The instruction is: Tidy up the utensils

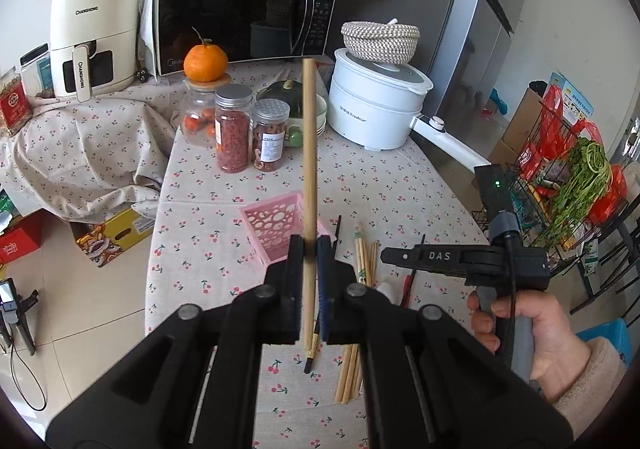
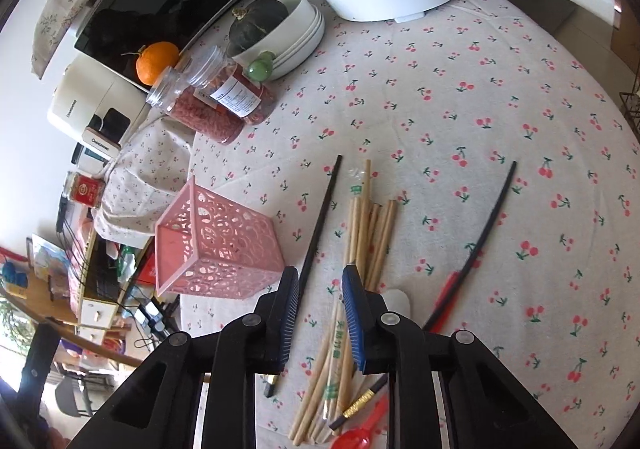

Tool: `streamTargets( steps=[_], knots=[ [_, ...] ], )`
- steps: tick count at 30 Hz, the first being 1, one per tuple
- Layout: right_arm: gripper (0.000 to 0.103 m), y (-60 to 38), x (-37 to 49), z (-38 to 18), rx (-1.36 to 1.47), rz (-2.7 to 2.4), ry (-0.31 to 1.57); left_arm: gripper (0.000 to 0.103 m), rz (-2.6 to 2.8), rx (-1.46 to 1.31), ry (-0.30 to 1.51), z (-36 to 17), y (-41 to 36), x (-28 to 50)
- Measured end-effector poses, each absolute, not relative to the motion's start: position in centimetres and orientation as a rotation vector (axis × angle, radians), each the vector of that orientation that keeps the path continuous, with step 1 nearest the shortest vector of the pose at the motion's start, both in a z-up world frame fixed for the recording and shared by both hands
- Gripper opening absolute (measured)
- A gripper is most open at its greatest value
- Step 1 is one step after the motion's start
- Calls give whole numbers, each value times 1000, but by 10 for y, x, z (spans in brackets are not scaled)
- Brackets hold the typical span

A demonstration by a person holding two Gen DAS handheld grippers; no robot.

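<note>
The left gripper is clamped on a pale wooden chopstick, upright above the pink perforated plastic basket. The right gripper hangs parted over the loose bamboo chopsticks.

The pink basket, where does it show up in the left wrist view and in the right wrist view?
Left wrist: pink basket at lower centre, partly behind the left gripper and its wooden chopstick.
Right wrist: pink basket at lower left, left of the right gripper.
Shared landmark: the orange on a jar.
</note>
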State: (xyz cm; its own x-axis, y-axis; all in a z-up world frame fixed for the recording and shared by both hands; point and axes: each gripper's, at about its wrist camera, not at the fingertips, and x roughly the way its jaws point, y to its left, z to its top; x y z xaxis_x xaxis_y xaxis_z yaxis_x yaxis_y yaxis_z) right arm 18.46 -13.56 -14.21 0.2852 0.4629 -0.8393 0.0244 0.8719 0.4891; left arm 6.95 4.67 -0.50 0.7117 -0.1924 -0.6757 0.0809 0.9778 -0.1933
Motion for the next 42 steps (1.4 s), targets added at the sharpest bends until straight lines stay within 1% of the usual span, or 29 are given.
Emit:
streamTargets(
  steps=[4, 9, 19, 22, 25, 26, 27, 28, 32, 35, 42],
  knots=[
    [19, -110, 208, -164, 425, 288, 1292, 7, -146, -193, 763, -6, 66, 68],
    [19, -92, 230, -186, 336, 213, 1308, 7, -144, -215, 766, -7, 76, 67],
    [18, -56, 243, -198, 46, 146, 1302, 7, -127, -200, 786, -15, 77, 71],
    [18, -54, 241, -198, 49, 154, 1361, 7, -116, -204, 797, -18, 79, 72],
    [18, -51, 239, -198, 26, 173, 1361, 7, -115, -214, 806, -20, 79, 74],
    [17, -51, 239, -198, 18, 176, 1354, 7, -117, -218, 808, -20, 78, 74],
    [13, -52, 238, -198, 15, 169, 1347, 7, -118, -220, 808, -20, 77, 74],
    [11, -55, 238, -198, 32, 173, 1343, 7, -118, -219, 806, -20, 76, 74],
    [7, -78, 232, -198, 180, 217, 1332, 7, -123, -209, 802, -20, 74, 73],
    [6, -95, 224, -185, 284, 275, 1289, 7, -129, -213, 782, -17, 78, 71],
    [5, -113, 190, -108, 319, 365, 1088, 7, -136, -257, 699, -2, 87, 64]
  ],
)
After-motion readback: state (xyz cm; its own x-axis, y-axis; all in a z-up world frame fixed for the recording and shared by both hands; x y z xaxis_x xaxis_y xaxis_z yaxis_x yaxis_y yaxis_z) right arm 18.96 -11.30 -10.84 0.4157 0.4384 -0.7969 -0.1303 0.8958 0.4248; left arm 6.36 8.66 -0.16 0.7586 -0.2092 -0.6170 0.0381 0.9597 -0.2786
